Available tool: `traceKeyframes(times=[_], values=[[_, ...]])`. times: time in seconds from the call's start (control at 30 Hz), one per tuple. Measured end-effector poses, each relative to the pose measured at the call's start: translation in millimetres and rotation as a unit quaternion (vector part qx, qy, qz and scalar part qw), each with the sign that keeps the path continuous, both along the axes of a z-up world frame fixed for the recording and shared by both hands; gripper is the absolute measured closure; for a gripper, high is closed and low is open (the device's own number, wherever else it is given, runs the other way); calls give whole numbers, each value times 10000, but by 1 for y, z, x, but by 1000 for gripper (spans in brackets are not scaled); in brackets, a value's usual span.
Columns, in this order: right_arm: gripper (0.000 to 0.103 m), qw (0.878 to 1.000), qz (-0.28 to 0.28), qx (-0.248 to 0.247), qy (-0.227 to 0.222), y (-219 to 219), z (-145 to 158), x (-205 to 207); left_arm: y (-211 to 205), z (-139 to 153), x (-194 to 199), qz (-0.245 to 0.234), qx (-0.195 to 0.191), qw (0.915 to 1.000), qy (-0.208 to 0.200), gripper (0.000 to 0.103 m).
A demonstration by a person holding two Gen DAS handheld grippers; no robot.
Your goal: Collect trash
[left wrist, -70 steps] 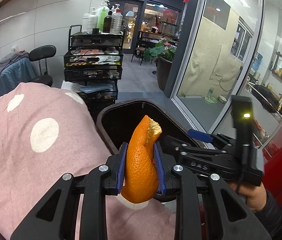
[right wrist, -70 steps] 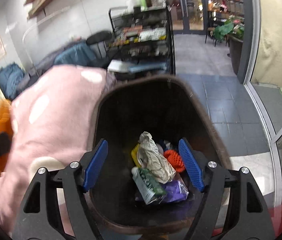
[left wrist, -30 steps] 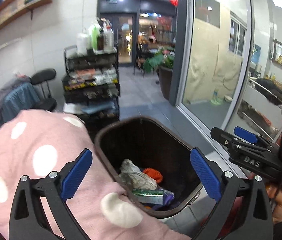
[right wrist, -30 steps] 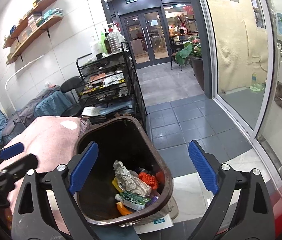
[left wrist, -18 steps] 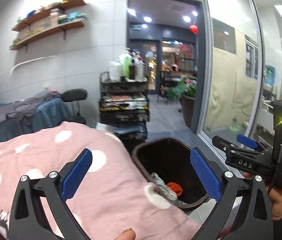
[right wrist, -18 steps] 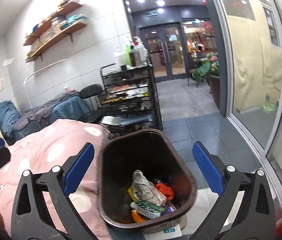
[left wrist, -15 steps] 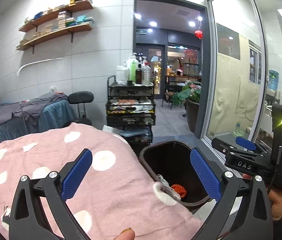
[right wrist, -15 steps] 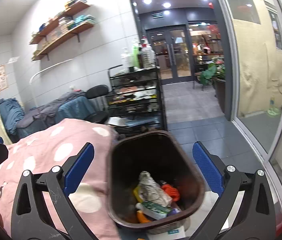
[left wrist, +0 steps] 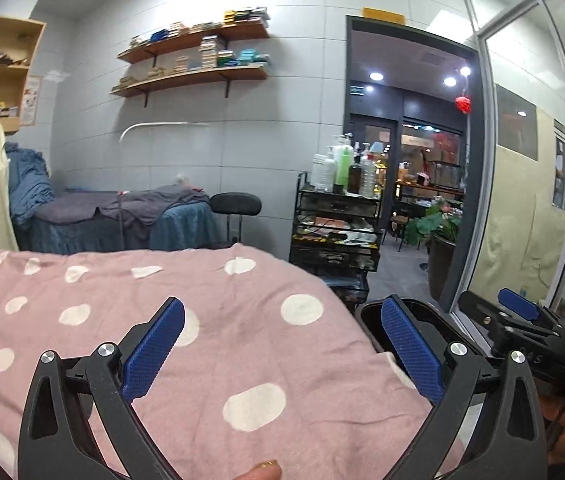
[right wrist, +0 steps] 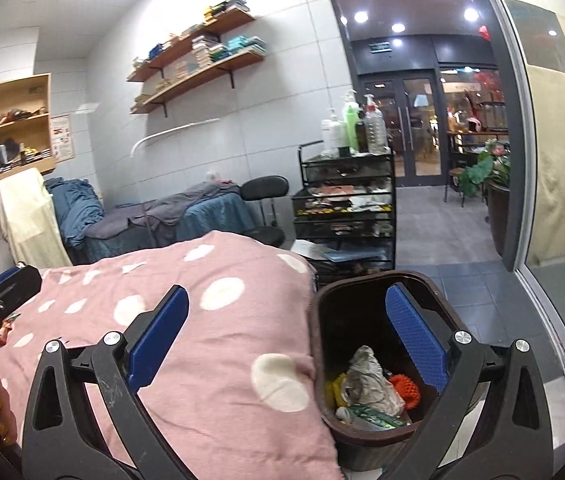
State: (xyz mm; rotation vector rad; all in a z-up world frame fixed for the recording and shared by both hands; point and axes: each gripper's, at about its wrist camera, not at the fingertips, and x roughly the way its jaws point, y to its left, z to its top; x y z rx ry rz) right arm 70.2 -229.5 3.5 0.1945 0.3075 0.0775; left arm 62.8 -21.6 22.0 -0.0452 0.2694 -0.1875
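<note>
**Both grippers empty, bin loaded, next trash far side of blanket**

Landmark is the dark bin [right wrist: 366,360], standing on the floor against the end of the pink polka-dot blanket [right wrist: 210,360]. Left gripper [left wrist: 282,344] hovers over the blanket just beside the bin rim [left wrist: 426,312], jaws spread wide, nothing between the blue pads. Right gripper [right wrist: 286,340] straddles the line where blanket meets bin, jaws also wide and empty.

Inside the bin: crumpled paper wad [right wrist: 366,376], orange mesh ball [right wrist: 404,390], green wrapper [right wrist: 370,414], something yellow at the inner wall, too hidden to name.

Remaining trash seems to lie well away from the bin, at the blanket's far edge: small reddish scraps [right wrist: 2,334] beside the left gripper body in the right view, and a bit of something colourful at the frame edge in the left view; both too small to identify.

Handling judgement: wrapper-type scraps look light, thin and crinkly, probably slippery on film. Best pinched across a raised fold or a bunched end, not flat, or the pads will grab blanket cloth with it. The soft blanket gives under pressure, so a shallow approach is needed. A light piece may flutter or slip out on the way back to the bin
</note>
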Motion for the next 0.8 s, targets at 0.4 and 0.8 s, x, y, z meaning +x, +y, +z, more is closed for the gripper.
traceKeyframes(times=[0.4, 0.8], values=[[5, 9990, 451, 48, -53, 36, -2, -33, 34, -14, -37, 660, -221, 9975, -83, 5], [5, 9983, 543, -119, -159, 46, -4, -49, 29, -17, -53, 806, -108, 9964, -255, 5]])
